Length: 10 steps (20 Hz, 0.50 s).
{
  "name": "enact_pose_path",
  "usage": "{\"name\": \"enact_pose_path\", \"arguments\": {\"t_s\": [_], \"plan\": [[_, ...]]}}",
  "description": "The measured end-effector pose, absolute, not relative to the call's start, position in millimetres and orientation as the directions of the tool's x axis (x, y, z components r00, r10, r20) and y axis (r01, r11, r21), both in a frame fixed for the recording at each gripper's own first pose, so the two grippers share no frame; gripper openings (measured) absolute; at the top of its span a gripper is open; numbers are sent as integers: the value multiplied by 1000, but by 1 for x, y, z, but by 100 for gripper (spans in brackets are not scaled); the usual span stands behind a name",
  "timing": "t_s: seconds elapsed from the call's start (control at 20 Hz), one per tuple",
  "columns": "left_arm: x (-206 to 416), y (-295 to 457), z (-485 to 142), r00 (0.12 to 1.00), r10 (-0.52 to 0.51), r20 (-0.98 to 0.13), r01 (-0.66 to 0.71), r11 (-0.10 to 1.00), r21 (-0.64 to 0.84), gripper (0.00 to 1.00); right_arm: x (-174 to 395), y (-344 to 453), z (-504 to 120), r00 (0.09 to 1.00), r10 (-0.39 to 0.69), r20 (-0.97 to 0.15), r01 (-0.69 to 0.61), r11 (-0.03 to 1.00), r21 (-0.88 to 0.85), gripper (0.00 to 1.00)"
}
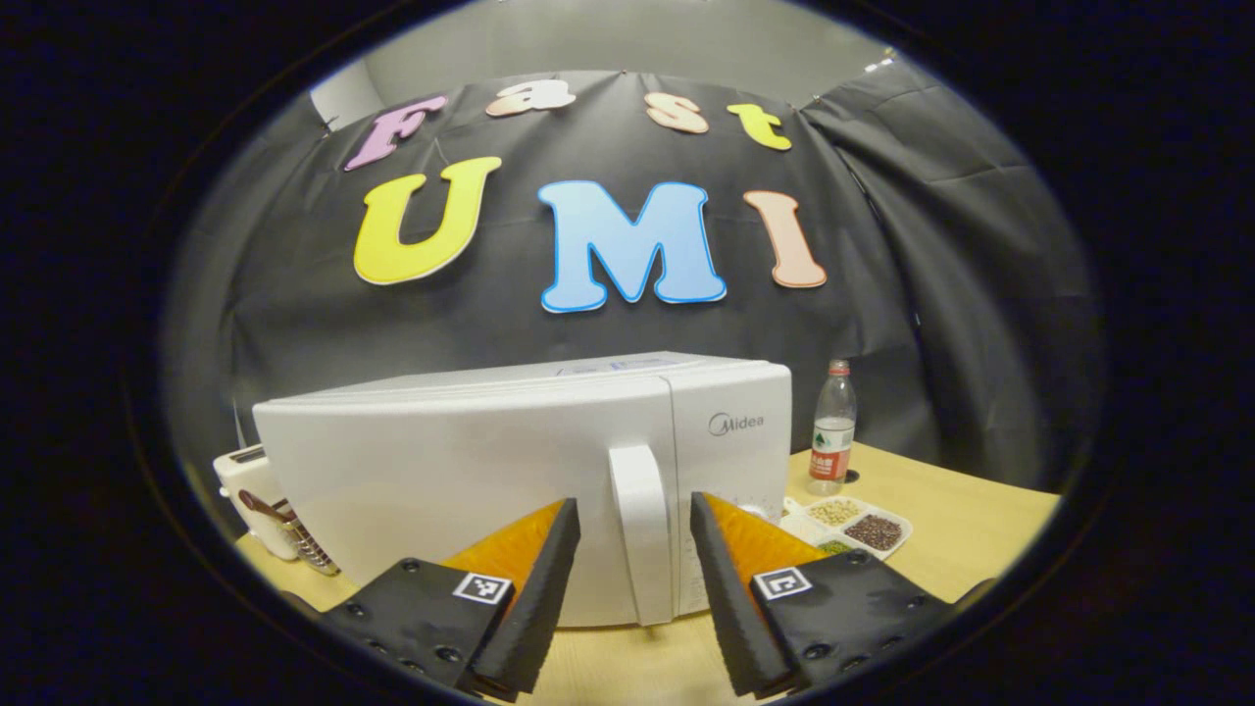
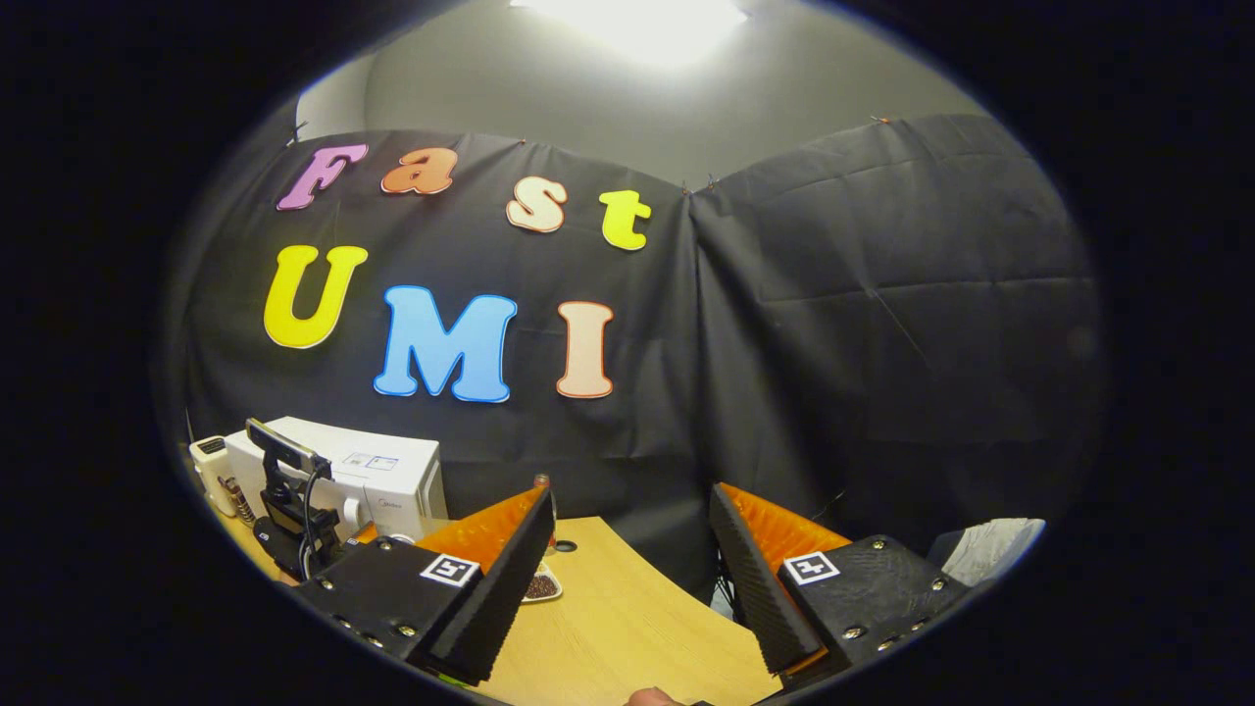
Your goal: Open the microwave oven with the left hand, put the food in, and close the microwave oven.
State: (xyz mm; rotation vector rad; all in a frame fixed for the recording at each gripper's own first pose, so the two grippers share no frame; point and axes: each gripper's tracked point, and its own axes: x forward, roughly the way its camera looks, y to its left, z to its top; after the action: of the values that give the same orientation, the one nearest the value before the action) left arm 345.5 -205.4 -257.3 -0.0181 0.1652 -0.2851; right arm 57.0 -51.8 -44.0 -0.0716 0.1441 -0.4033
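Microwave [image 1: 471,471] handle [image 1: 642,529] between left fingers [image 1: 534,588]

The left tongs [image 1: 634,564] stand spread, one finger to each side of the upright handle [image 1: 639,534] on the closed door of the white microwave oven [image 1: 471,471], not touching it. The oven sits on a pale wooden tabletop [image 1: 971,529]. To its right stand a clear bottle [image 1: 833,428] and a divided tray of grains [image 1: 851,525]; a white appliance [image 1: 250,500] peeks out behind its left edge.
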Motion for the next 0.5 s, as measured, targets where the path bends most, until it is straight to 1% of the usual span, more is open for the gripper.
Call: {"name": "enact_pose_path", "arguments": {"t_s": [0.3,0.35,0.4,0.45,0.5], "plan": [[343,-213,-266,946,-269,-183,269,963,-25,39,54,-54,-43,921,-367,-129,350,927,-137,97],[345,-212,-265,946,-267,-183,266,963,-29,31,53,-54,-42,923,-362,-129,346,928,-136,97],[347,-213,-265,946,-265,-188,264,964,-34,26,52,-57,-42,924,-359,-130,342,930,-136,97],[345,-211,-264,946,-263,-192,261,965,-38,29,50,-58,-42,926,-353,-133,336,932,-137,97],[344,-211,-264,944,-263,-197,260,965,-41,25,49,-60,-41,928,-348,-132,331,933,-139,97]]}}
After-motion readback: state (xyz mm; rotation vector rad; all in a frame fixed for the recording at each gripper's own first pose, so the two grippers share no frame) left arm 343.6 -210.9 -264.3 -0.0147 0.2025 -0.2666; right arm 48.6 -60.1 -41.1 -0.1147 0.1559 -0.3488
